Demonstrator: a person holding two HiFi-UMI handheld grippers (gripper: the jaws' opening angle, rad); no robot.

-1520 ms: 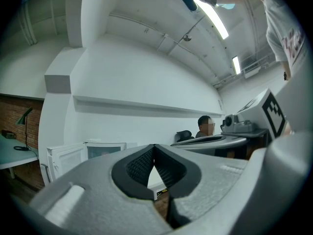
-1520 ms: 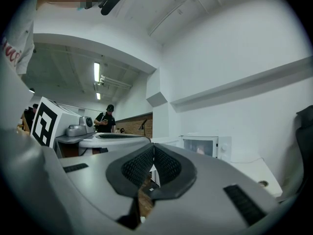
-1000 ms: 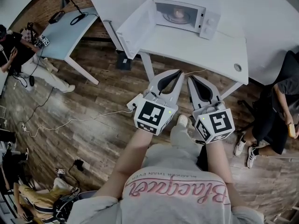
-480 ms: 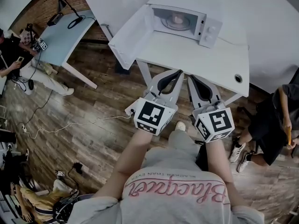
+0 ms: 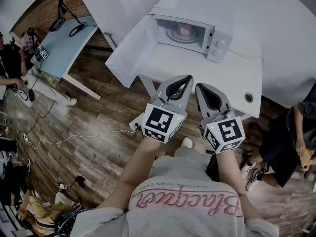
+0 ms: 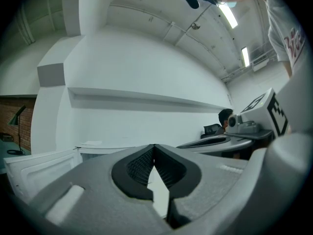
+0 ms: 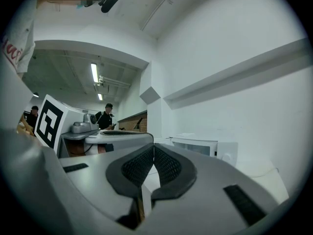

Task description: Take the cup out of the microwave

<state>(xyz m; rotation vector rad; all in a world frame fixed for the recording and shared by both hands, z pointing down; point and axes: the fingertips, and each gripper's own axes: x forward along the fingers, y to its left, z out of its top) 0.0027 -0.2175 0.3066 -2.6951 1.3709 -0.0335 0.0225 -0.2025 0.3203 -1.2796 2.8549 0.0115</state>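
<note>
"Head view: where's the cup (image 5: 183,31)?"
"Inside the microwave (image 5: 217,36), whose door (image 5: 129,53) hangs wide open on the left."
"And the microwave?"
"It's at the back of the white table (image 5: 212,70)."
"The grippers?"
"The left gripper (image 5: 186,77) and right gripper (image 5: 199,86) are side by side by the table's near edge, well apart from the cup. Both have their jaws pressed together, with nothing between them."

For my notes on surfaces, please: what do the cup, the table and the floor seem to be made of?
Cup: pale pinkish, in the microwave; too small to tell the material.
Table: smooth matt white, evenly coloured, probably painted or laminated board.
Floor: brown planks with grain and seams; wood or wood-look laminate.
</note>
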